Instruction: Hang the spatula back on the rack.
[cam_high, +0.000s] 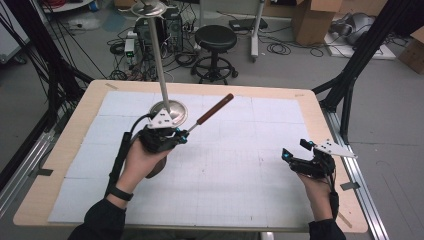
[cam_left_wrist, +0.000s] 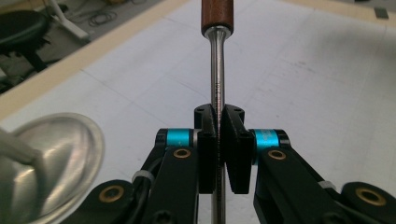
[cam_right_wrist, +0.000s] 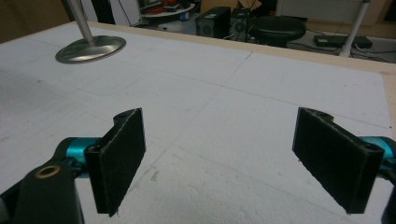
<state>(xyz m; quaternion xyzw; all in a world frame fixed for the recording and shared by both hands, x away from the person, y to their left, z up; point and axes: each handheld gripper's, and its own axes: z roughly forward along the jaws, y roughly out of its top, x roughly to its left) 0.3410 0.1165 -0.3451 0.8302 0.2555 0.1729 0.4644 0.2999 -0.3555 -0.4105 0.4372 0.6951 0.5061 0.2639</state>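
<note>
A tool with a thin steel shaft and a brown wooden handle (cam_high: 215, 109) is held above the table, pointing up and to the right. My left gripper (cam_high: 181, 134) is shut on its steel shaft (cam_left_wrist: 217, 88), just below the wooden handle (cam_left_wrist: 217, 14). A metal stand with a round silver base (cam_high: 170, 112) and a tall thin pole (cam_high: 158, 55) sits just behind the left gripper; its base (cam_left_wrist: 51, 158) lies to that gripper's left. My right gripper (cam_high: 295, 152) hovers at the table's right side, open, with nothing between its black pads (cam_right_wrist: 119, 158).
The table (cam_high: 80, 115) is covered with white gridded sheets (cam_high: 235, 165). The stand's base (cam_right_wrist: 91, 48) lies far off to the right gripper's left. Beyond the far edge are a black stool (cam_high: 215, 37), cables, cardboard boxes (cam_high: 315, 17) and dark frame legs at both sides.
</note>
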